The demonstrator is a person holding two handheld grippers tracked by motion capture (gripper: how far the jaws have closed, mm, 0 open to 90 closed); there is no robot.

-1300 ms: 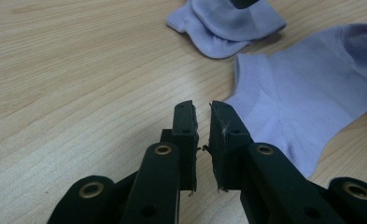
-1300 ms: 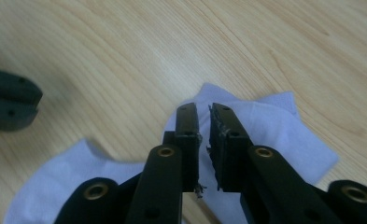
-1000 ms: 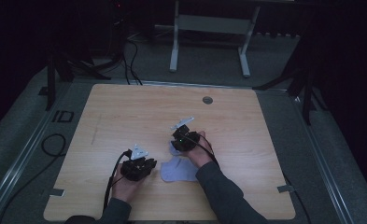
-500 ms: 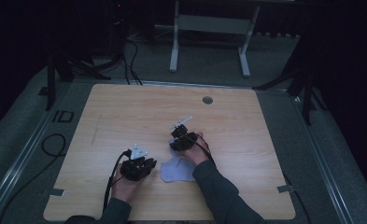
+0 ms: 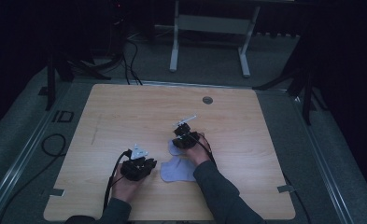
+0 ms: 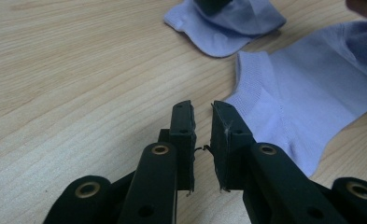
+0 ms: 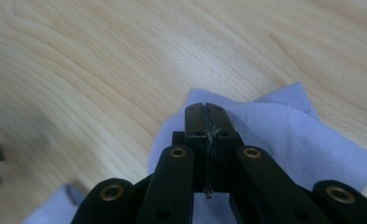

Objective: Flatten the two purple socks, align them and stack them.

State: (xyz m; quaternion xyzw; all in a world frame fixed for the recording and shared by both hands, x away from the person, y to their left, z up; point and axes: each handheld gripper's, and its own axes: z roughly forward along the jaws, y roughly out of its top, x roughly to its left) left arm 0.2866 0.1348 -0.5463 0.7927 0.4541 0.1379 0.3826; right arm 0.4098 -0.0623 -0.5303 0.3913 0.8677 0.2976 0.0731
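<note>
Two pale blue ankle socks lie on the wooden table [image 5: 125, 112]. One sock [image 5: 177, 171] [image 6: 307, 98] lies flat just right of my left gripper [image 5: 153, 164] [image 6: 202, 112], whose jaws stand open by a narrow gap with nothing between them, close to that sock's cuff. The second sock [image 5: 173, 148] [image 6: 223, 32] [image 7: 288, 140] lies a little farther off. My right gripper [image 5: 180, 143] [image 7: 204, 106] is shut over it, and the cloth rises in a fold up to its tips. Part of the flat sock [image 7: 55, 207] lies low on the left in the right gripper view.
A small round metal grommet [image 5: 207, 100] sits in the table near its far edge. Cables [image 5: 113, 177] trail back from both grippers along the forearms. Beyond the table are a grey floor and a white frame leg [image 5: 174, 46].
The right gripper has shifted very slightly on its sock. The left gripper has stayed where it was.
</note>
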